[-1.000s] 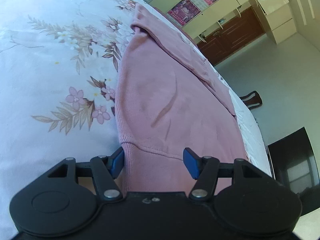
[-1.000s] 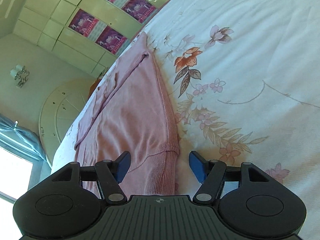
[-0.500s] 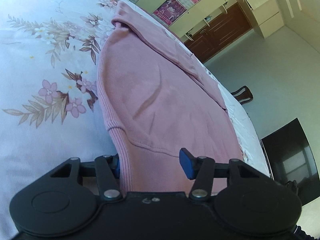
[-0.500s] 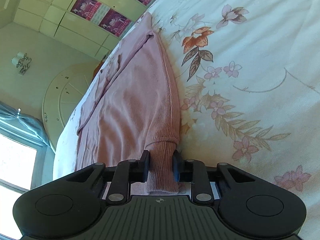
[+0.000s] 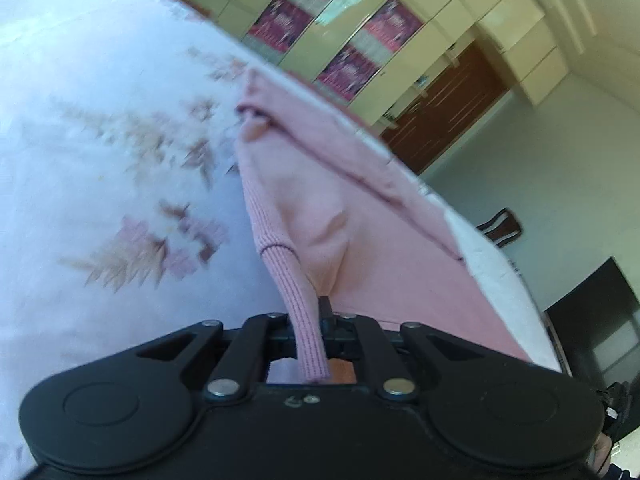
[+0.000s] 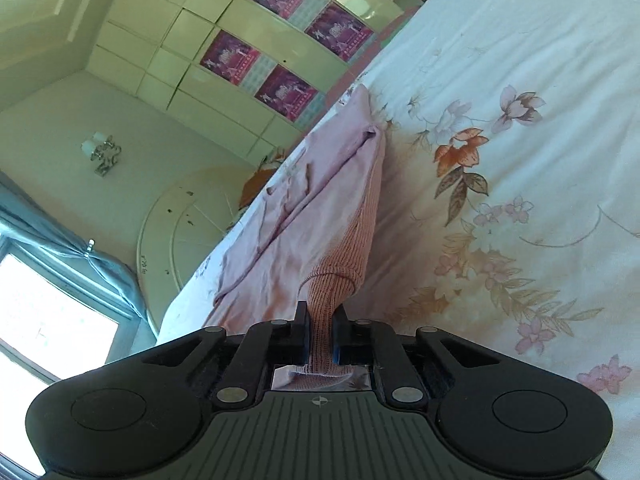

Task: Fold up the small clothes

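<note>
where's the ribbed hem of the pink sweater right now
The ribbed hem of the pink sweater is pinched at both corners: one in the left claw, one in the closing right claw, lifted just off the floral bedsheet.

Both views are bright with daylight. In the right wrist view a window (image 6: pixel 52 320) at the lower left is blown out to pure white, and the glossy cupboard doors (image 6: pixel 256 20) carry soft glare. The bedsheet (image 6: pixel 540 80) there is sharp and evenly lit, with a narrow shadow along the lifted edge of the pink garment (image 6: pixel 320 216). The left wrist view is smeared by motion blur: the flower print on the sheet (image 5: pixel 120 160) streaks. Straight lines bow toward the edges, and the corners fall to black.
</note>
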A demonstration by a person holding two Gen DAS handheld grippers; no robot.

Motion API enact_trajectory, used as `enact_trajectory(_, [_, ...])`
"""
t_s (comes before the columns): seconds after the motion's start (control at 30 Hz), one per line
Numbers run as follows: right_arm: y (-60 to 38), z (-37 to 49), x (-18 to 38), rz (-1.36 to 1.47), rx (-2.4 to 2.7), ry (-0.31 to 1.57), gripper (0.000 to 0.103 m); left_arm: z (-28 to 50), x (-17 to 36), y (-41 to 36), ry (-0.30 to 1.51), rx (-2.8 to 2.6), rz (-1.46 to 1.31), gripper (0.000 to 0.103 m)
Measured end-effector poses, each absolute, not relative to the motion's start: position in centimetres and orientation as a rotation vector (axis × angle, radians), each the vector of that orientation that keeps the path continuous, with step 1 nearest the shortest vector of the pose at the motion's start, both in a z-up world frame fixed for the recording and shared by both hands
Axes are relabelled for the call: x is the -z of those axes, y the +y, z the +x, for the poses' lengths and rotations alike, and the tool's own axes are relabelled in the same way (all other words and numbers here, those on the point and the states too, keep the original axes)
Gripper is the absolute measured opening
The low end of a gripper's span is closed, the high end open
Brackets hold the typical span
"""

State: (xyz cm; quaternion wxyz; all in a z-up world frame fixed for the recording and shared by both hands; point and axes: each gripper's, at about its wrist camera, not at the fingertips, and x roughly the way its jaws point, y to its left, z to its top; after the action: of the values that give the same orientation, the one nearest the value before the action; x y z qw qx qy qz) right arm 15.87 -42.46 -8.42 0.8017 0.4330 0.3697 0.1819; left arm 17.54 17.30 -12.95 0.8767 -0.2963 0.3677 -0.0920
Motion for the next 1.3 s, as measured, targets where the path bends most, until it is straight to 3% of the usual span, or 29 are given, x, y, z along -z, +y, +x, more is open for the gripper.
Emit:
enact_trajectory(0.13, [-41.3, 16.7, 11.7, 0.874, -0.313, 0.964, 0.009, 16.9, 15.0, 18.1, 0.783, 0.155, -0.751, 0.004])
enact_trajectory(0.43, [-41.2, 18.0, 7.4, 0.883, -0.342, 0.839, 0.009, 18.4, 9.6, 18.4, 0.655, 0.216, -0.762, 0.004])
enact_trajectory(0.83, [-39.3, 33.3, -2.3, 0.796, -0.394, 0.687, 0.009, 35.1, 2.0, 18.2, 0.527, 0.250, -0.733, 0.004])
enact_trajectory(1.03, [-38.5, 46.2, 0.7, 0.861, -0.389, 0.742, 0.009, 45.7, 3.9, 18.0, 0.586, 0.224, -0.686, 0.004])
enact_trajectory(1.3, [-38.2, 59.4, 10.0, 0.942, -0.336, 0.884, 0.009, 55.5, 10.1, 18.0, 0.730, 0.190, -0.607, 0.004])
